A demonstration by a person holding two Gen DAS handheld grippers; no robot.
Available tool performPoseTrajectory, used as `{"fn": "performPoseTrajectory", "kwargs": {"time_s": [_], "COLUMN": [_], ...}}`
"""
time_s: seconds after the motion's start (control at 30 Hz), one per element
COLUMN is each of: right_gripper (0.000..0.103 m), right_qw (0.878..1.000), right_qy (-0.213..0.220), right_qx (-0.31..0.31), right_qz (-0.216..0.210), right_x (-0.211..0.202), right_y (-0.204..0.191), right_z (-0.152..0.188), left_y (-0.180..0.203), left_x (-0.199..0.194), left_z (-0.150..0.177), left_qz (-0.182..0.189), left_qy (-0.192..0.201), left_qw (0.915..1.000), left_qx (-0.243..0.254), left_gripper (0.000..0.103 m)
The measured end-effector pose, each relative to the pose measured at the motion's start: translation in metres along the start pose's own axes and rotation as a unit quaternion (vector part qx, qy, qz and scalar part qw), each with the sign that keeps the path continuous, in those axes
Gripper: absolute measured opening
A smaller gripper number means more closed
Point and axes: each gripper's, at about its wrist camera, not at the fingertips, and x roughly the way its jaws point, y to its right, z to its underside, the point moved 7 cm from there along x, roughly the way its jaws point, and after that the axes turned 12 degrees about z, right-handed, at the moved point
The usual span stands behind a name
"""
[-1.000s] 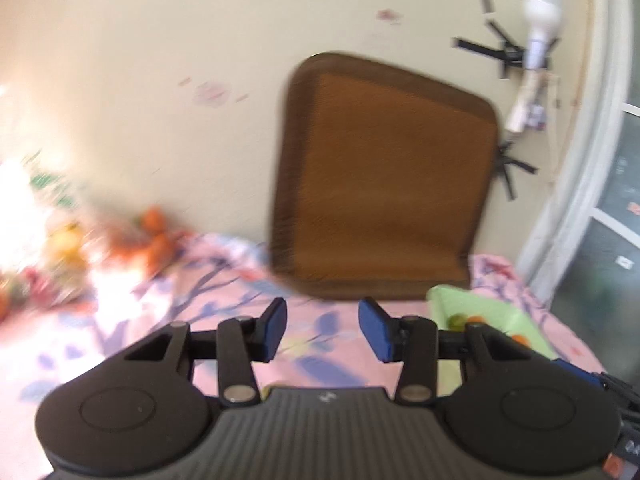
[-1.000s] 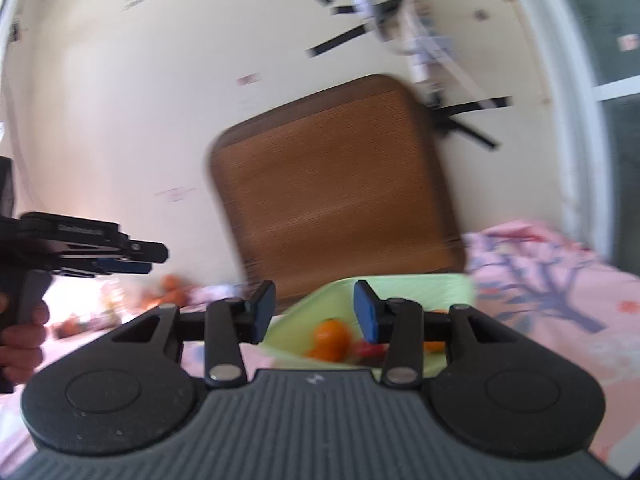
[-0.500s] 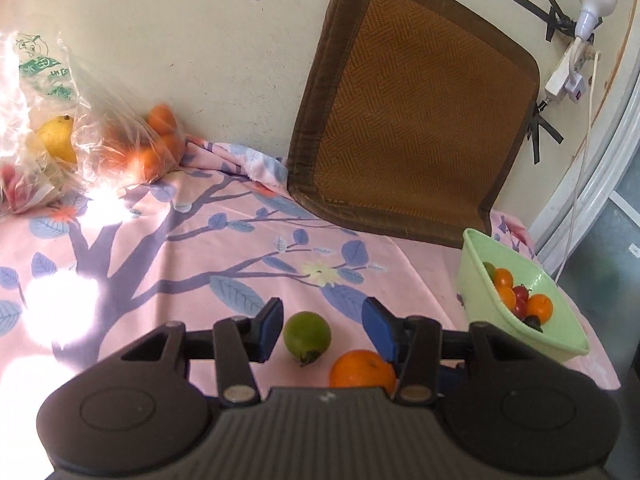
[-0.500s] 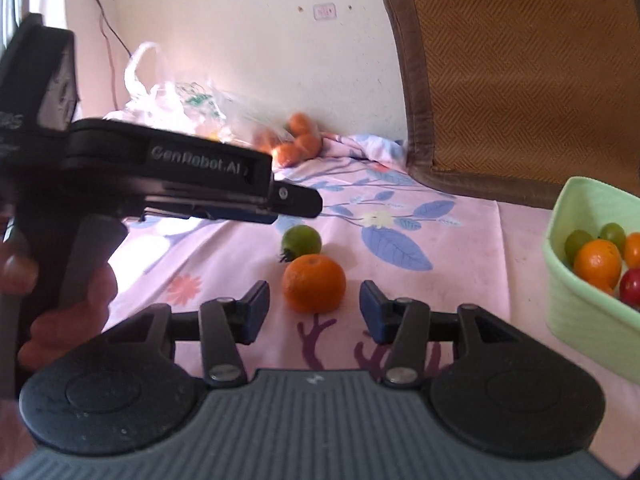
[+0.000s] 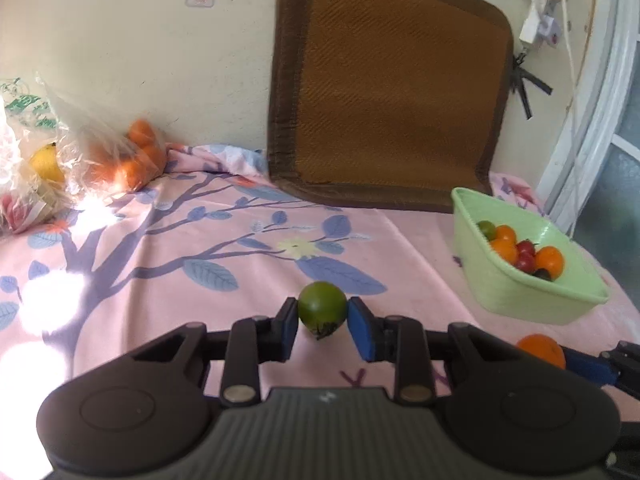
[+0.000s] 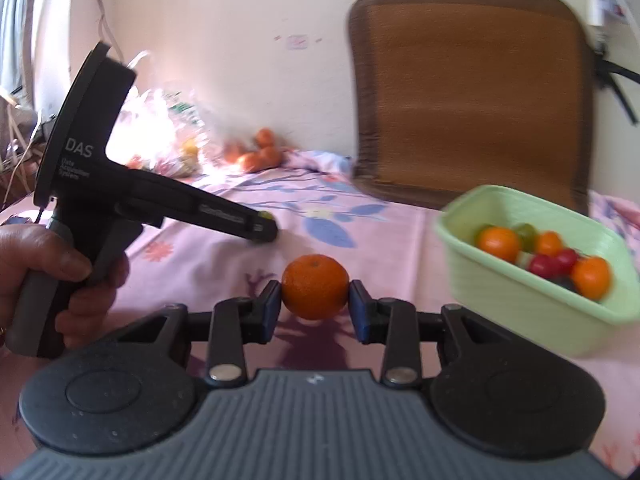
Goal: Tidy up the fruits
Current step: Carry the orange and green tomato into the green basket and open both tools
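Note:
My left gripper (image 5: 322, 329) is shut on a green fruit (image 5: 322, 307) low over the pink floral cloth (image 5: 168, 248). My right gripper (image 6: 315, 309) is shut on an orange (image 6: 315, 286) and holds it just above the cloth; a shadow lies under it. The orange also shows in the left wrist view (image 5: 541, 350) at the right. A light green basket (image 5: 520, 292) with several oranges, red and green fruits stands to the right, also in the right wrist view (image 6: 520, 300). The left gripper body (image 6: 120, 184) and the hand holding it show in the right wrist view.
A brown woven mat (image 5: 392, 92) leans on the wall at the back. A clear plastic bag (image 5: 60, 160) with oranges and a yellow fruit lies at the back left. A window frame (image 5: 600, 120) and a wall plug with cable are at the right.
Both grippers have closed: the left on the green fruit, the right on the orange. The right gripper has swung toward the basket, which now looks nearer.

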Motion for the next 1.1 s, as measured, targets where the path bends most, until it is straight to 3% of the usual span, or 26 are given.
{"fn": "performPoseTrajectory", "kwargs": {"time_s": [0.17,0.4,0.57,0.73,0.97,1.1], "right_gripper": [0.039,0.039,0.039,0.045,0.045,0.045], "right_qw": [0.996,0.984,0.98,0.98,0.975,0.97], "right_qy": [0.026,0.068,0.06,0.052,0.072,0.083], "right_qx": [0.065,0.125,0.138,0.133,0.161,0.19], "right_qz": [0.048,0.109,0.131,0.139,0.137,0.127], "right_x": [-0.03,-0.038,-0.008,0.016,-0.004,-0.033], "right_y": [0.048,0.114,0.147,0.159,0.163,0.155], "right_z": [0.011,-0.005,-0.014,-0.009,-0.004,0.004], "left_y": [0.059,0.132,0.147,0.145,0.139,0.131], "left_x": [-0.001,0.052,0.102,0.13,0.096,0.055], "left_z": [-0.01,-0.048,-0.061,-0.066,-0.063,-0.042], "left_qz": [0.079,0.151,0.163,0.148,0.144,0.095], "left_qy": [0.006,-0.013,-0.041,-0.054,-0.03,-0.018], "left_qw": [0.9966,0.9877,0.9855,0.9875,0.9891,0.995], "left_qx": [0.022,0.038,0.026,0.013,0.003,0.024], "left_gripper": [0.028,0.028,0.029,0.032,0.032,0.043]}}
